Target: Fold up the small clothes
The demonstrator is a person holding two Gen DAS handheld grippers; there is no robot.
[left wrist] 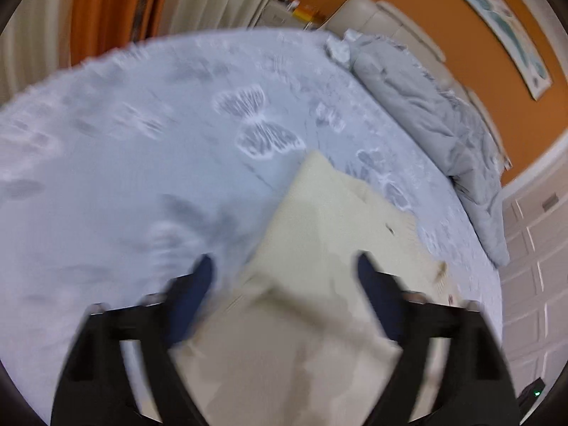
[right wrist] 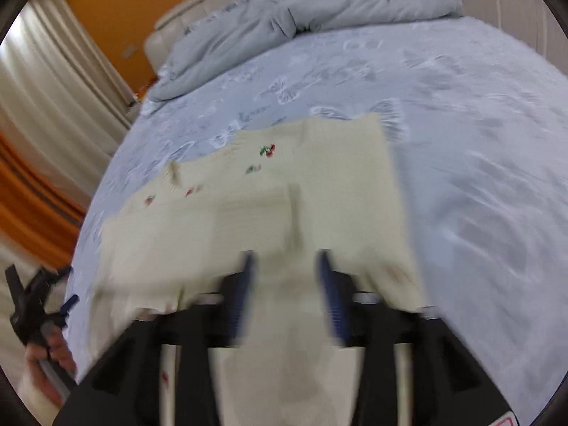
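Observation:
A small cream knitted garment (right wrist: 284,184) with little red and green cherry motifs lies on a pale blue bedspread (right wrist: 479,142). In the left wrist view the garment (left wrist: 330,220) runs from between my fingers out to the right. My left gripper (left wrist: 284,266) is open, its blue-padded jaws wide apart over the cloth's near edge. My right gripper (right wrist: 285,259) is open too, jaws apart above the garment's near edge, with cloth lying between and under them. Both views are motion-blurred. The left gripper (right wrist: 39,305) also shows at the left edge of the right wrist view.
The bedspread (left wrist: 124,177) has a butterfly pattern. A rumpled grey duvet (left wrist: 443,120) is piled along the headboard (left wrist: 383,17). Orange wall, cream and orange curtains (left wrist: 117,7) and white closet doors (left wrist: 532,266) surround the bed.

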